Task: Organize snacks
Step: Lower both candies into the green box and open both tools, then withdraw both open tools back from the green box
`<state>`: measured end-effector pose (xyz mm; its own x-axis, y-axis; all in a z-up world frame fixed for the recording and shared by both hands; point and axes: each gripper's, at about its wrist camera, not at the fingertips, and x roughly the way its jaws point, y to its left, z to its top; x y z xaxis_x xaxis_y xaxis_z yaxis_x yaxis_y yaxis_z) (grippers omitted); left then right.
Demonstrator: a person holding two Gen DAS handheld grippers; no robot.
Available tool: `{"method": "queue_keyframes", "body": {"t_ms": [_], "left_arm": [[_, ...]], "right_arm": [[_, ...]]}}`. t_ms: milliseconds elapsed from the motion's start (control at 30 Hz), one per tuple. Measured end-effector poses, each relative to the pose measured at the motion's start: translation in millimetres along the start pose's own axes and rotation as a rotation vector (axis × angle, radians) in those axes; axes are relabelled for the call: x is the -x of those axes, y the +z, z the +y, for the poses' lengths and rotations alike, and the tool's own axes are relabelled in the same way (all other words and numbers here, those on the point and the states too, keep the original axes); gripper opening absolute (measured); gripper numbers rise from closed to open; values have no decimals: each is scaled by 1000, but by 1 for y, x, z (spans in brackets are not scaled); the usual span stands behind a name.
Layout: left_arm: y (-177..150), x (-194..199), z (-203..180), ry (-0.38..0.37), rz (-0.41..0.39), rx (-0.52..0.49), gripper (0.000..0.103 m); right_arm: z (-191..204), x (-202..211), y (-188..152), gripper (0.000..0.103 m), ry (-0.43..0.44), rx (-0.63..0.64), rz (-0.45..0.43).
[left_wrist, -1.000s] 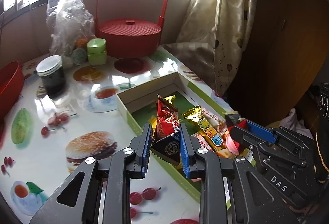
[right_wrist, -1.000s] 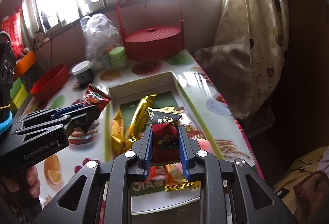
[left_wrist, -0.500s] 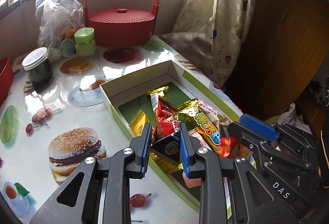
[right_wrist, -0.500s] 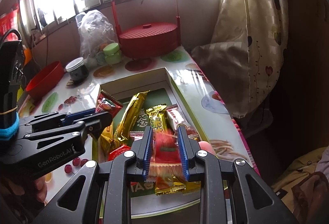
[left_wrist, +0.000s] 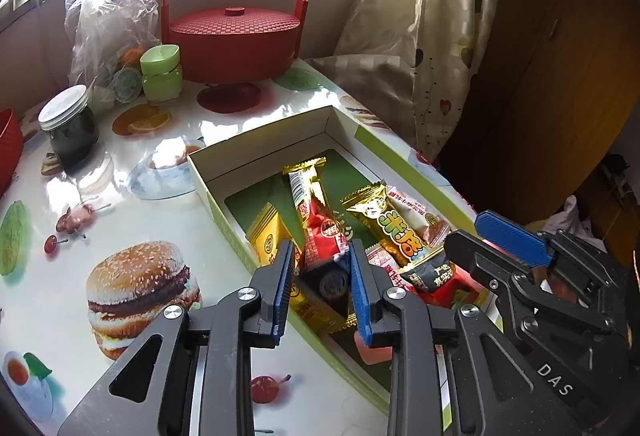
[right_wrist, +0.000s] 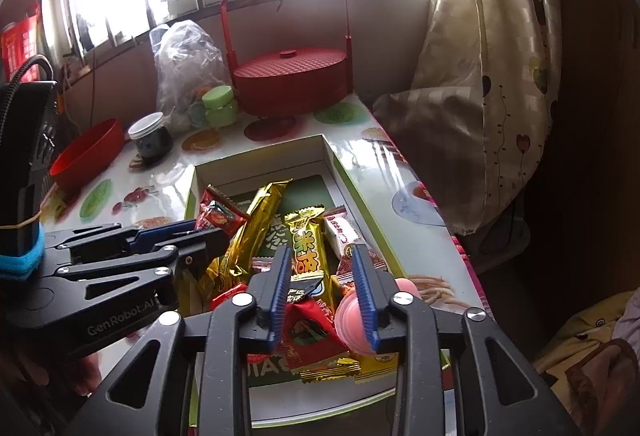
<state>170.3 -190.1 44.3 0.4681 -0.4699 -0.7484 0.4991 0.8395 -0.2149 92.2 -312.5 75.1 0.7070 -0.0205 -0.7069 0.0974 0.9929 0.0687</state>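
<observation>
Inspection of the snack-sorting job, as I ran the rig remotely.

**Grip state.** The left gripper (left_wrist: 320, 276) was closed to a narrow gap on a red snack packet (left_wrist: 322, 236), pinched at its dark lower end and held above the near part of the open cardboard box (left_wrist: 260, 152). The right wrist view confirmed this: the packet stood up from that gripper's tips over the box's left wall. The right gripper (right_wrist: 322, 288) hung over the near end of the box with its jaws parted and nothing between them. The wrappers seen in the gap lay below, inside the box.

**Contents.** The box sat along the right edge of the table (left_wrist: 160, 220). It held:
- a long gold bar (right_wrist: 260, 224);
- a gold packet with yellow-green lettering (right_wrist: 306, 252);
- a white-and-red packet (right_wrist: 340, 232);
- a red wrapper (right_wrist: 308, 332);
- a pink round item (right_wrist: 352, 316), at the near end.

They lay crossed and overlapping, not in rows.

**Progress.** I saw no loose snacks on the printed tablecloth, so I judged the gathering nearly complete. What remained was to lower and release the held packet, and perhaps to straighten the pile.

**Not involved.** The red lidded basket (left_wrist: 234, 36), glass jar (left_wrist: 70, 124) and plastic bag (left_wrist: 108, 16) stood at the far edge.
</observation>
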Motion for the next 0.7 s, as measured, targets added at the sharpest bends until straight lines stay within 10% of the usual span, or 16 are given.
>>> {"method": "queue_keyframes", "body": {"t_ms": [133,700], "left_arm": [[0,3,0,-10,-9,4,43],[-20,54,-6,76,-89,-3,43]], "right_arm": [[0,1,-1,37,1,3,-1],[5,32,-10,49,-6,-30,-41]]}}
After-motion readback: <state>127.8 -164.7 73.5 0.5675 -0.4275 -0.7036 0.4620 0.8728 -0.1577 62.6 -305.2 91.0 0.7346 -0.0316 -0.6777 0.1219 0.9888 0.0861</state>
